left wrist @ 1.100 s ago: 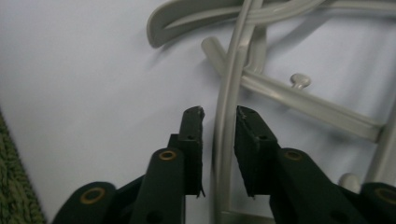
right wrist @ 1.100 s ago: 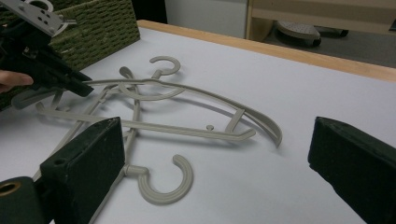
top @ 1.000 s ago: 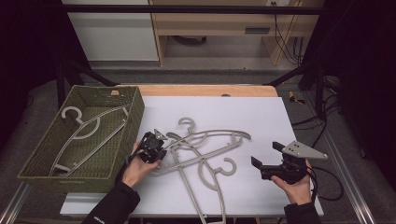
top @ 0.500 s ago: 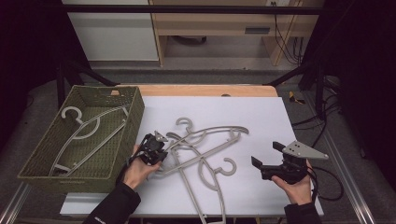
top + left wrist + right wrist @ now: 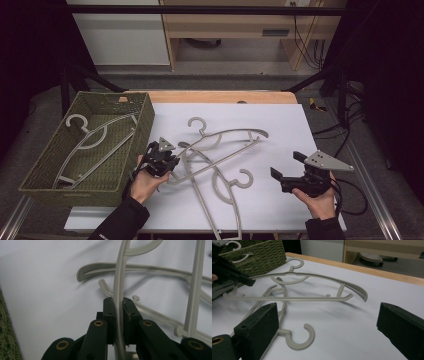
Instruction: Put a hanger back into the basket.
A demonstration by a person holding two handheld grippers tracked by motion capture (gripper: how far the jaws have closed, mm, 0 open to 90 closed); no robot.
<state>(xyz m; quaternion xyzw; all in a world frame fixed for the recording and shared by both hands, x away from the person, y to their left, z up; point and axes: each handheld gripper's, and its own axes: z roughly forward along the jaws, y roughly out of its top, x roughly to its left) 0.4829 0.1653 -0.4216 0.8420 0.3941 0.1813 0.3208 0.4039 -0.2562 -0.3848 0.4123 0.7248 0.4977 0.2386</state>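
Hanger (image 5: 119, 290) arm, thin pale-grey plastic, clamped between the jaws of the left hand-held gripper (image 5: 167, 156) at the pile's left edge, just beside the green woven basket (image 5: 142, 125), probably so it can be drawn free of the tangled hangers (image 5: 225, 165) and moved there; one hanger (image 5: 92, 137) already lies inside. Right hand-held gripper (image 5: 287, 167) waits wide open, empty, above the white tabletop (image 5: 310, 130).
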